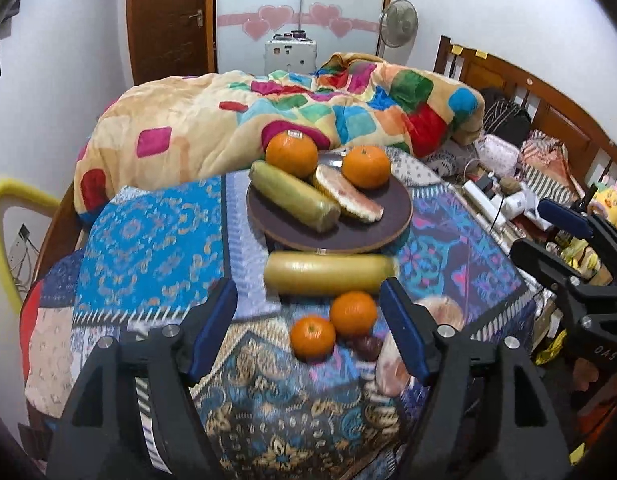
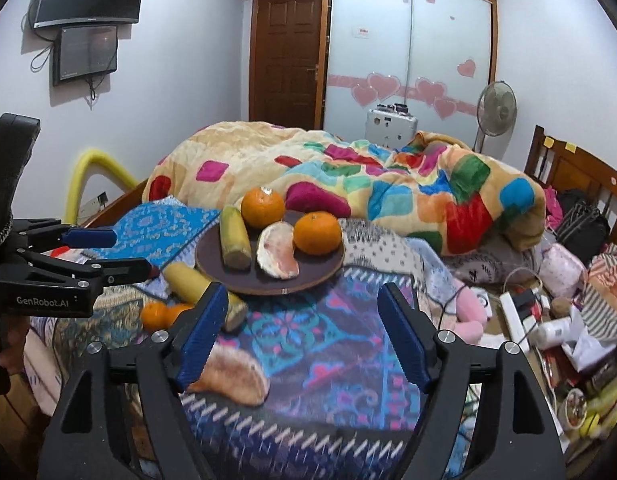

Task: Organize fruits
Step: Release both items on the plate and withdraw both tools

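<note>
A dark round plate [image 1: 396,220] [image 2: 328,268] on the patterned bedcover holds two oranges [image 1: 291,154] [image 2: 317,233], a greenish banana [image 1: 294,196] [image 2: 235,240] and a pomelo wedge [image 1: 348,199] [image 2: 276,258]. In front of the plate lie a second banana [image 1: 328,273] [image 2: 188,282], two small oranges [image 1: 312,337] [image 2: 154,315], a dark red fruit [image 1: 367,347] and more pomelo wedges [image 1: 390,368] [image 2: 232,376]. My left gripper [image 1: 312,332] is open above the small oranges. My right gripper [image 2: 300,338] is open and empty, near the plate.
A colourful quilt [image 1: 228,128] is heaped behind the plate. Clutter, cables and a power strip [image 2: 516,316] lie on the right by the wooden headboard [image 1: 548,96]. A yellow padded rail [image 1: 12,200] is at the left. A fan [image 2: 496,108] stands behind.
</note>
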`<state>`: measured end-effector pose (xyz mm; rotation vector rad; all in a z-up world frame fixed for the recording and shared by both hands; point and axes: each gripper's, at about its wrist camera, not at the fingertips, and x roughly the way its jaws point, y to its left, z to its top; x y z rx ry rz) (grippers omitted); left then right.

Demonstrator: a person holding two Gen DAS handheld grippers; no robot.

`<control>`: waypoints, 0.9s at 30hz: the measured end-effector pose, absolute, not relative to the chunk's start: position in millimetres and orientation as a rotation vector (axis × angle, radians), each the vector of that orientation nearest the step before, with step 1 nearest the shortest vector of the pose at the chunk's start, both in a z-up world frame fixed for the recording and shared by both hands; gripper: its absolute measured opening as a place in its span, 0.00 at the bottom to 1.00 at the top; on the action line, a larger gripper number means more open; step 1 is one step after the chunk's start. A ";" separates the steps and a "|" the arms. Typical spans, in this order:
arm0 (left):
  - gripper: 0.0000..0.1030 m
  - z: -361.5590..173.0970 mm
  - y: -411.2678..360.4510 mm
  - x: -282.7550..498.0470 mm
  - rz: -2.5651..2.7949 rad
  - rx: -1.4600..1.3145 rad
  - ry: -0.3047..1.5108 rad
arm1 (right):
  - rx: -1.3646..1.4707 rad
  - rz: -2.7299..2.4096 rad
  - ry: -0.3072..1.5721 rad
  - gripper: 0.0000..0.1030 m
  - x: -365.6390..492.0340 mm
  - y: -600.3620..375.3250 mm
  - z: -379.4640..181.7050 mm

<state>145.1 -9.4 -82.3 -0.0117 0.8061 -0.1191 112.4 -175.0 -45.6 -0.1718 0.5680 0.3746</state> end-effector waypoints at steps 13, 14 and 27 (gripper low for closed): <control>0.77 -144.3 -6.2 124.2 -0.108 0.031 0.908 | -0.195 0.382 0.670 0.73 91.4 -175.3 -103.2; 0.77 -149.1 -7.3 124.9 -0.113 0.033 0.916 | -0.199 0.381 0.677 0.73 90.7 -175.4 -107.0; 0.90 -155.9 -23.5 130.4 -0.136 0.012 0.876 | -0.244 0.385 0.724 0.79 111.7 -179.8 -129.0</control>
